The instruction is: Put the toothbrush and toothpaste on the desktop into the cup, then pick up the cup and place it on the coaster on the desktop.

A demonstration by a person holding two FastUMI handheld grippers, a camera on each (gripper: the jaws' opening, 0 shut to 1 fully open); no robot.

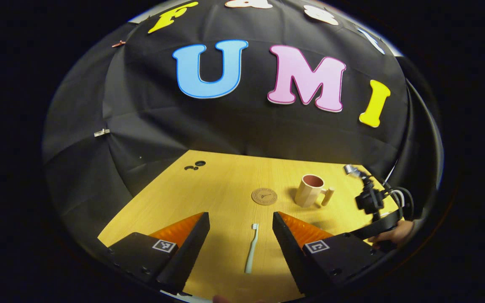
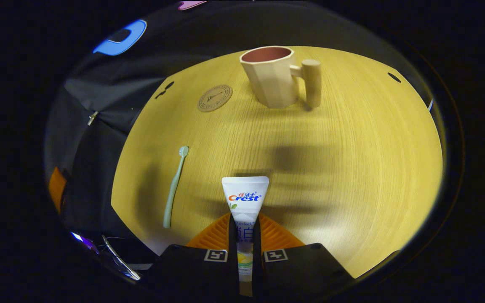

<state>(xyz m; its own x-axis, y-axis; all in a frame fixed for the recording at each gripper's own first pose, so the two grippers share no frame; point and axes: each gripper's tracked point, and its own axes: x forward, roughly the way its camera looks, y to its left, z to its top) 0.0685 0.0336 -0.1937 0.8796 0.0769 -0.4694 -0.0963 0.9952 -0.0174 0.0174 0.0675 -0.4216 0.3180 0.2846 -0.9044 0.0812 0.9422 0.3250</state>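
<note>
Toothpaste tube (image 2: 245,202) pinched between the right gripper's (image 2: 245,235) fingers; cup (image 2: 273,75) far ahead. Left gripper (image 1: 241,229) spread wide, toothbrush (image 1: 251,248) lying between its fingers.

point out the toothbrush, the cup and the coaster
toothbrush (image 1: 251,249): left gripper view, mid handle
cup (image 2: 273,80): right gripper view, side wall
coaster (image 2: 214,98): right gripper view, centre of disc

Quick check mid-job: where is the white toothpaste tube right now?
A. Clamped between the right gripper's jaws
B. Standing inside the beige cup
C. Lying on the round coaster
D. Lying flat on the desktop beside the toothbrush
A: in the right gripper view, the white toothpaste tube sits pinched between the right gripper jaws, short of the empty beige faceted cup.
</note>
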